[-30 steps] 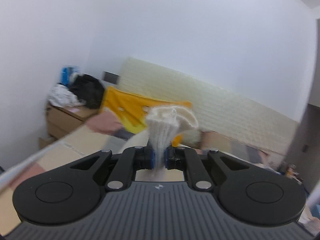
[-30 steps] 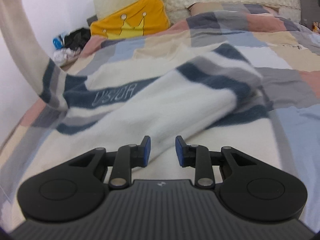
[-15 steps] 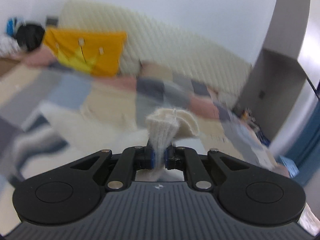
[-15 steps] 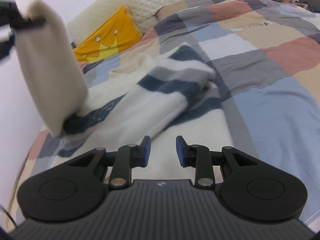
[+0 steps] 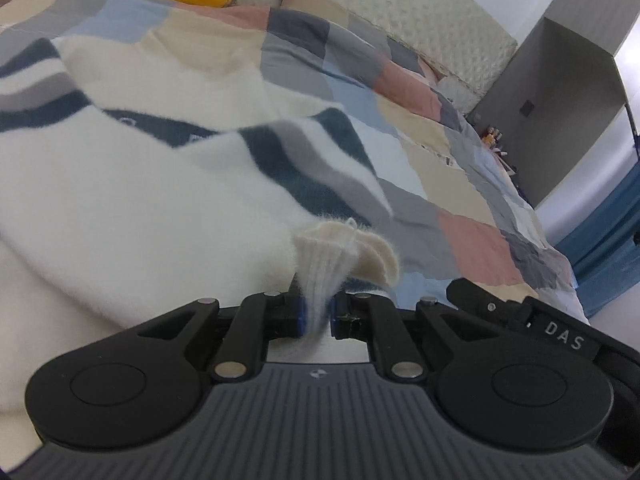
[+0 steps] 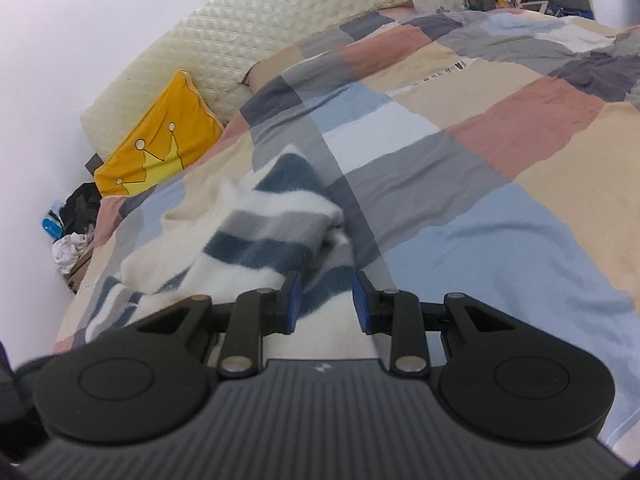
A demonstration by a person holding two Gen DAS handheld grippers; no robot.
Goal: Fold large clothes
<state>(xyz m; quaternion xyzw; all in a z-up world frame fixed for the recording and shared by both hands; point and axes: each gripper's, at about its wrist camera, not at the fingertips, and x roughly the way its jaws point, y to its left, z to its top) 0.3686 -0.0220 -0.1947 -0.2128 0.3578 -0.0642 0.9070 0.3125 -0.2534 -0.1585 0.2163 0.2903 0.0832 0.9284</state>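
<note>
A fluffy white sweater (image 5: 132,208) with navy and grey stripes lies spread over a patchwork quilt (image 5: 460,184) on a bed. My left gripper (image 5: 318,314) is shut on the sweater's cream ribbed cuff (image 5: 344,254), low over the sweater body; the sleeve trails back under the gripper. In the right wrist view the striped sweater (image 6: 260,240) lies bunched ahead. My right gripper (image 6: 326,302) hovers open just above its near edge, nothing pinched between its blue pads (image 6: 292,296). Part of the right gripper's black body (image 5: 520,316) shows at the left view's right side.
A yellow crown cushion (image 6: 156,156) leans on the quilted cream headboard (image 6: 248,52). A bedside table with dark and white clutter (image 6: 74,220) stands at the far left. A grey cabinet (image 5: 560,92) and blue curtain (image 5: 600,252) lie right of the bed.
My left gripper swung down from high in the air toward the bed, carrying the cuff across the sweater. My right gripper shifted sideways and rolled; its jaws kept the same gap.
</note>
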